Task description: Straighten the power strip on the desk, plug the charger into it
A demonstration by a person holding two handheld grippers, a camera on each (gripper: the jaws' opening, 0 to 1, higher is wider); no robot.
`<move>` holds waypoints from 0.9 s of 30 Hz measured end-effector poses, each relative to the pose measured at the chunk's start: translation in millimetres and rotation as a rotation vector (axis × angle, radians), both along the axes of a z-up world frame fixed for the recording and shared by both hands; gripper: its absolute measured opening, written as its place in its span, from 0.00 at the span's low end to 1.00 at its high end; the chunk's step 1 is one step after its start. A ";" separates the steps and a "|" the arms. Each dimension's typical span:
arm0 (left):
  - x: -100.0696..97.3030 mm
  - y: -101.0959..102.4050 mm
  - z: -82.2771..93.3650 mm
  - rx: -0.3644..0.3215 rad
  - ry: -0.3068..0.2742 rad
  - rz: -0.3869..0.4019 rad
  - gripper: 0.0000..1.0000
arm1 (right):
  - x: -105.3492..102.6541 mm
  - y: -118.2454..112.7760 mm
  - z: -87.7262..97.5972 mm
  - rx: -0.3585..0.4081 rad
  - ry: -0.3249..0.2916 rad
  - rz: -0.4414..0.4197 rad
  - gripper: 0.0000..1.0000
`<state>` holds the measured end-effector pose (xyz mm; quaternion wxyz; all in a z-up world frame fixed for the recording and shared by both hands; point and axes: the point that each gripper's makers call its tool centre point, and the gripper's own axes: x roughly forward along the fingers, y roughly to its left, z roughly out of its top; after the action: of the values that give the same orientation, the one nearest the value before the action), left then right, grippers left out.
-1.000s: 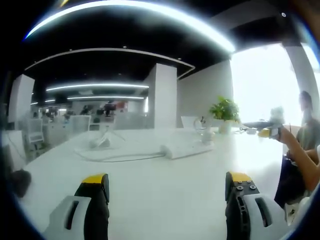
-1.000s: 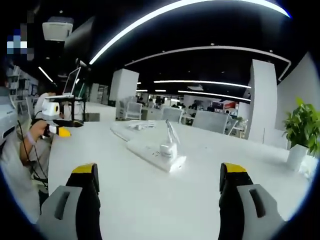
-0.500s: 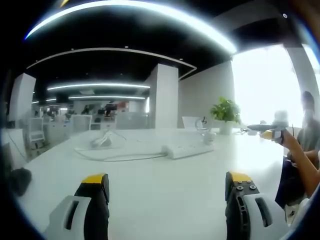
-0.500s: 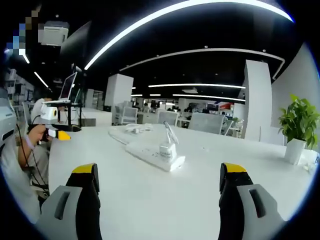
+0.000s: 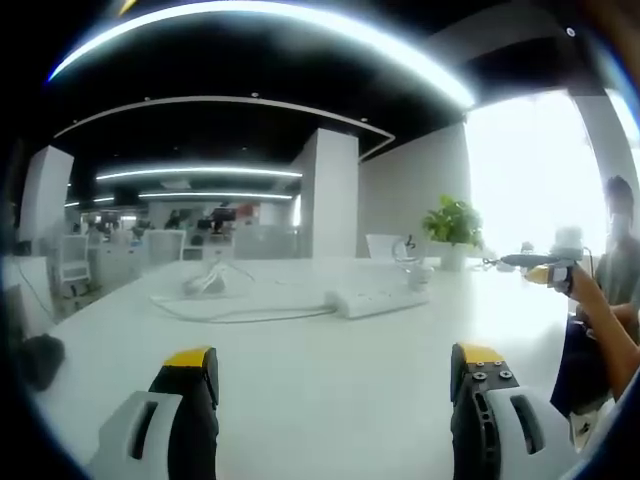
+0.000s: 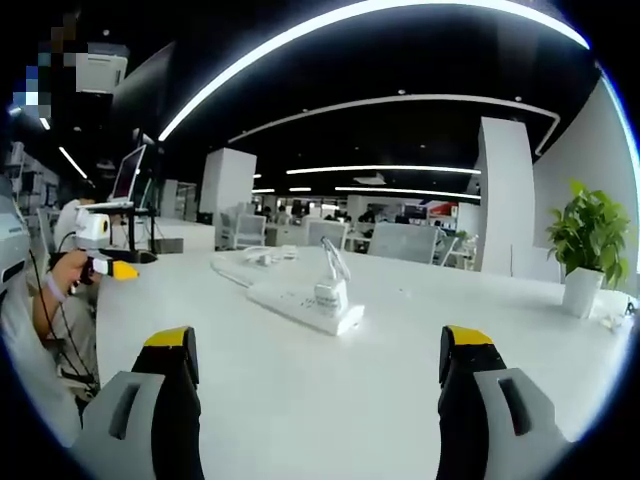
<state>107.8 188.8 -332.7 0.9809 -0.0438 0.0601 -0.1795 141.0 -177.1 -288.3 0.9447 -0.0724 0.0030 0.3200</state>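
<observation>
A white power strip (image 5: 378, 299) lies at mid-distance on the white desk (image 5: 320, 380), its cable (image 5: 230, 315) curling off to the left. In the right gripper view the power strip (image 6: 300, 307) lies at a slant with a white charger (image 6: 329, 294) standing at its near end. My left gripper (image 5: 333, 368) is open, low over the desk and well short of the strip. My right gripper (image 6: 317, 360) is open too, with nothing between its jaws. The other gripper (image 5: 543, 268) shows at the right of the left gripper view, and again the other gripper (image 6: 108, 264) at the left of the right gripper view.
A potted plant (image 5: 450, 225) stands at the back of the desk, and the plant (image 6: 587, 240) shows far right in the right gripper view. A small white object (image 5: 203, 284) sits by the cable's far end. A person's arm (image 5: 605, 335) reaches in at the right.
Both views have shifted slightly with the hands. In the left gripper view the other gripper has drifted right and a little lower. The power strip and charger have not moved.
</observation>
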 end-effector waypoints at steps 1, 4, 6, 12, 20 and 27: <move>0.1 0.1 0.1 0.000 0.000 0.000 0.99 | -1.0 0.9 0.0 0.002 0.000 0.002 1.00; 0.1 0.0 0.3 0.000 -0.001 0.000 0.99 | -1.9 0.8 0.4 0.004 0.000 -0.002 1.00; 0.0 0.0 0.0 -0.001 0.000 0.000 0.99 | -1.8 0.3 0.9 0.005 -0.001 -0.005 1.00; -0.2 0.6 0.6 -0.002 -0.001 0.003 0.99 | -2.2 0.9 -0.4 0.004 0.002 -0.002 1.00; -0.1 1.9 0.9 0.000 -0.001 0.008 0.99 | -1.5 3.0 -8.1 -0.015 0.019 0.002 0.99; 0.9 2.3 0.7 0.000 0.001 0.009 0.99 | -0.2 3.4 -9.7 -0.003 0.023 0.010 0.99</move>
<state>108.7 191.2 -332.1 0.9817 -0.0441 0.0602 -0.1752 140.8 -173.7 -298.0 0.9428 -0.0699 0.0141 0.3257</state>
